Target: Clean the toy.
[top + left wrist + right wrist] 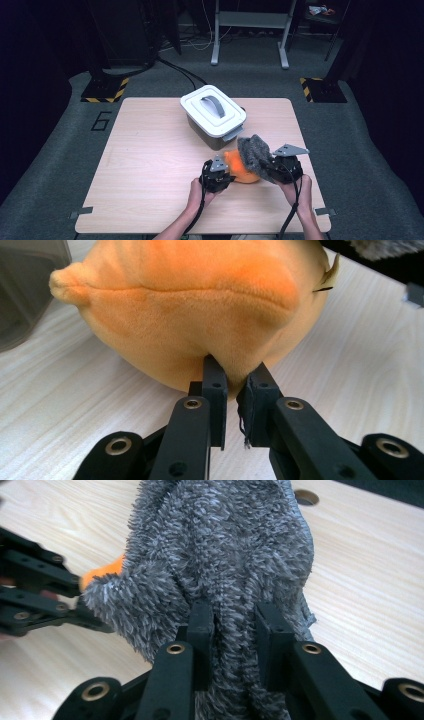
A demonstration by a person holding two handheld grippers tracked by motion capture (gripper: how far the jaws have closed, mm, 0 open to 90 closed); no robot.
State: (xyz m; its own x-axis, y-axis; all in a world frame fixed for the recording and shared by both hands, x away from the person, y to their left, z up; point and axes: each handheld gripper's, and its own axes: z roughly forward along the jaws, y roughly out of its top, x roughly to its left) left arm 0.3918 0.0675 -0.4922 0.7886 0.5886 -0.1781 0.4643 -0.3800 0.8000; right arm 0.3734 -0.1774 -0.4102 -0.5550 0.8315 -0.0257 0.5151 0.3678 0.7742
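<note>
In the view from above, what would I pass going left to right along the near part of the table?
Left gripper → orange plush toy → grey fuzzy cloth → right gripper.

Orange toy [200,305]: short, velvety plush, matt. Grey cloth [225,555]: shaggy, rough microfibre pile. Table [150,165]: pale wood-grain surface, smooth, low sheen. Box [214,117] at 12 o'clock: smooth white plastic lid, slightly glossy. Fingers [215,390]: matt black plastic with brass-coloured metal rivets.
</note>
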